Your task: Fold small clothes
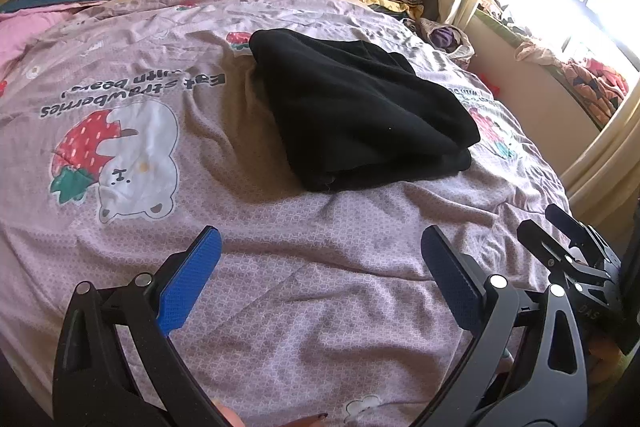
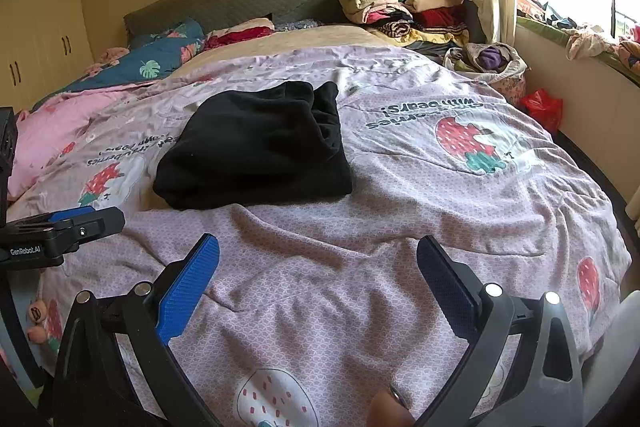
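Fingers wide on my left gripper (image 1: pixel 320 279) and right gripper (image 2: pixel 318 283), both empty. The black garment (image 1: pixel 360 111), mid-frame, looks soft and thick; I'd pinch its near folded edge

Each tool, the left tool (image 1: pixel 320 279) and the right tool (image 2: pixel 318 279), had black triangular-cutout plastic arms with round silver pins, bright blue textured pads (image 2: pixel 188 291) on its fingers, white "GenRobot.AI" lettering on the left tool's black body, and bare skin-toned fingertips (image 2: pixel 386 413) below.
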